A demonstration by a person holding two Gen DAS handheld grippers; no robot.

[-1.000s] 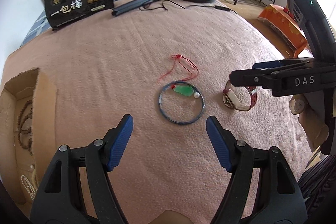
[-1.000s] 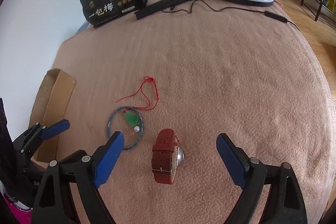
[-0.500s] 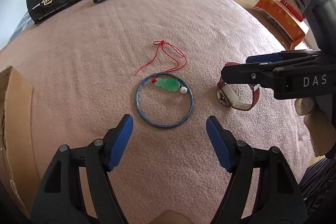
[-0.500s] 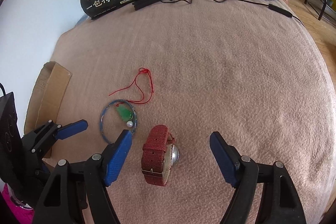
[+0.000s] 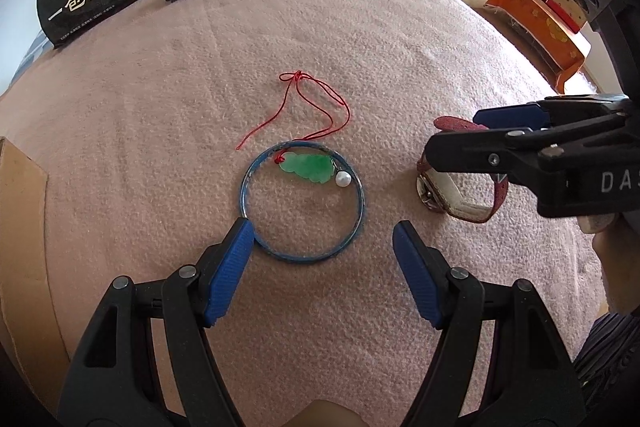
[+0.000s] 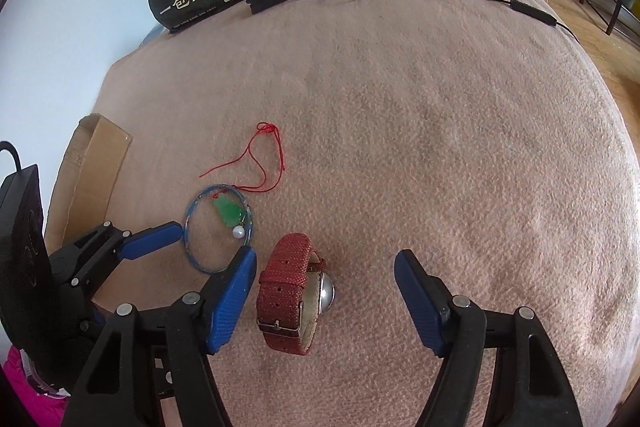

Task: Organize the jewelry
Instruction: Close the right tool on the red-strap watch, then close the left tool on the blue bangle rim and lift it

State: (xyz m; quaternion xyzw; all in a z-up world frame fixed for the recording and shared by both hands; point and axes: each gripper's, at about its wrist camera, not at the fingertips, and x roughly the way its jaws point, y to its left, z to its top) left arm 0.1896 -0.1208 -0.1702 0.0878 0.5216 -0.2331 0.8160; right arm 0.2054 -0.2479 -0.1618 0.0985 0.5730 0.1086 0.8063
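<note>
Both my grippers hang wide open and empty: left gripper (image 5: 322,247) over the thin blue bangle (image 5: 303,202), right gripper (image 6: 325,285) straddling the red woven-strap wristwatch (image 6: 290,293); next, I judge, lower and close.

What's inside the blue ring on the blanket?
Inside the blue ring lie a green pendant and a small white pearl, on the pink blanket. The pendant's red string trails out over the rim. Nothing shows what's under the pendant.
</note>
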